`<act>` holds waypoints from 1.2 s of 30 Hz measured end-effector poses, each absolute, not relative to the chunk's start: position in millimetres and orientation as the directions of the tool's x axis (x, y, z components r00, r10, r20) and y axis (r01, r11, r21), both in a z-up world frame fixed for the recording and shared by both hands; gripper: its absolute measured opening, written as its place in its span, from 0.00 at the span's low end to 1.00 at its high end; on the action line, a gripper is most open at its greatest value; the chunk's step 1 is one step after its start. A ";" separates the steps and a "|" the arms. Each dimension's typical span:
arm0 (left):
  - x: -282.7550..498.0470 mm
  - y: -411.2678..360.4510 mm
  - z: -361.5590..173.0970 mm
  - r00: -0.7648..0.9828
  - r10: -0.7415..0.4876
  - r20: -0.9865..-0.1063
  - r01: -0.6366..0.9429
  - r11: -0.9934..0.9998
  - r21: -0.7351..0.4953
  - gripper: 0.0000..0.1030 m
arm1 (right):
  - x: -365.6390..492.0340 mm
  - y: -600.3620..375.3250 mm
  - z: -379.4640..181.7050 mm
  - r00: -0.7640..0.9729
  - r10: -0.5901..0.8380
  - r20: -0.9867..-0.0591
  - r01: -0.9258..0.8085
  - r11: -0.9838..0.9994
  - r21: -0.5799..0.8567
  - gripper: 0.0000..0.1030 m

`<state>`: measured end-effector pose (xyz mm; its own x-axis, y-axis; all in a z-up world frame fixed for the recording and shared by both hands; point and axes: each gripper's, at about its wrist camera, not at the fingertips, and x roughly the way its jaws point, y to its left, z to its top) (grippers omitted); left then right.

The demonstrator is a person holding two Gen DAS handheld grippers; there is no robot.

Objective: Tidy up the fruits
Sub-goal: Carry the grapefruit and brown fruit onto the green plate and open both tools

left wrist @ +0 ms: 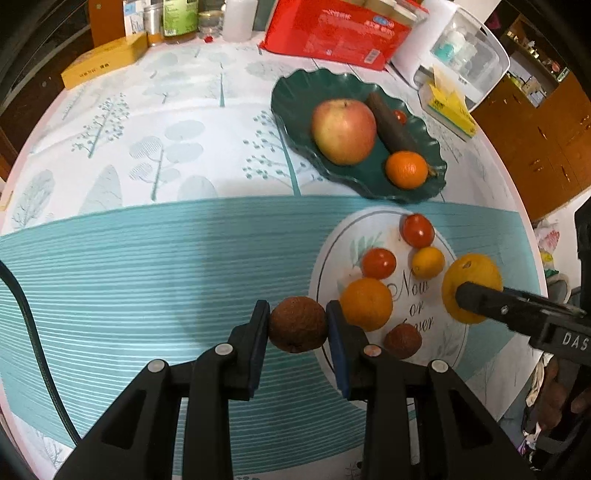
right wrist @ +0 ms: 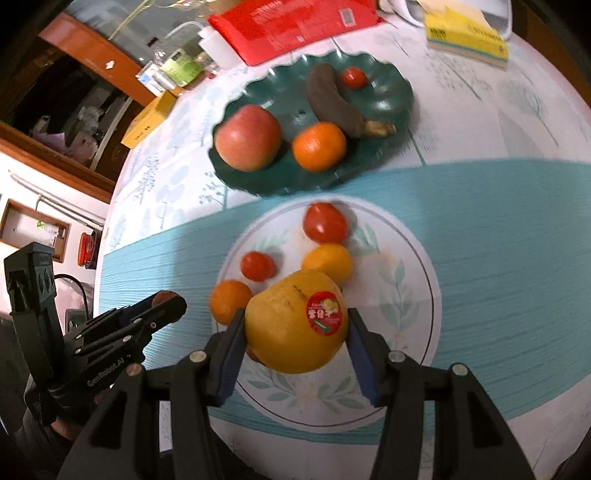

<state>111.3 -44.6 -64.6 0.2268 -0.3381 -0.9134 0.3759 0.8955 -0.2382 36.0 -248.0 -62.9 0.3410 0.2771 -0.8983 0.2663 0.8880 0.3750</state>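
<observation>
My left gripper (left wrist: pixel 297 323) is shut on a brown wrinkled round fruit (left wrist: pixel 297 324), held just left of the white plate (left wrist: pixel 325 258). My right gripper (right wrist: pixel 295 326) is shut on a large yellow fruit (right wrist: pixel 291 328) with a red sticker, held over the white plate (right wrist: pixel 406 258); it also shows in the left wrist view (left wrist: pixel 476 273). On the white plate lie two red tomatoes (left wrist: pixel 417 230), a small yellow fruit (left wrist: pixel 427 262), an orange (left wrist: pixel 365 303) and another brown fruit (left wrist: pixel 402 340). The green dish (left wrist: pixel 295 92) holds an apple (left wrist: pixel 343 131), a dark banana (left wrist: pixel 391 122), an orange (left wrist: pixel 406 170) and a small tomato (left wrist: pixel 399 116).
At the table's far edge stand a red box (left wrist: pixel 332 33), a yellow box (left wrist: pixel 99 62), jars and bottles (left wrist: pixel 177 18), a white container (left wrist: pixel 465 51) and a yellow tissue pack (left wrist: pixel 448 107). A black cable (left wrist: pixel 33 339) runs along the left.
</observation>
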 end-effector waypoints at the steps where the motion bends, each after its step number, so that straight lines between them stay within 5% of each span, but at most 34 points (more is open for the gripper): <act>1: 113.2 -43.1 -61.2 0.237 -0.335 -0.912 0.375 0.898 -0.232 0.29 | 38.3 -248.4 -60.0 0.347 0.275 -0.897 0.258 0.891 0.373 0.51; 24: 211.9 -64.5 8.1 0.450 -0.315 -0.835 0.396 0.909 -0.130 0.29 | 147.9 -290.1 16.3 0.523 0.227 -0.821 0.114 0.936 0.332 0.51; 36: 264.9 -101.8 13.7 0.441 -0.380 -0.813 0.431 0.884 -0.180 0.29 | 194.5 -286.5 2.0 0.525 0.205 -0.826 0.082 0.954 0.289 0.51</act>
<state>264.9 -101.8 13.7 0.4408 -0.3798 -0.8133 0.4308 0.8844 -0.1795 194.5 -286.5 2.0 0.5252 0.2052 -0.8258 0.0824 0.9537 0.2894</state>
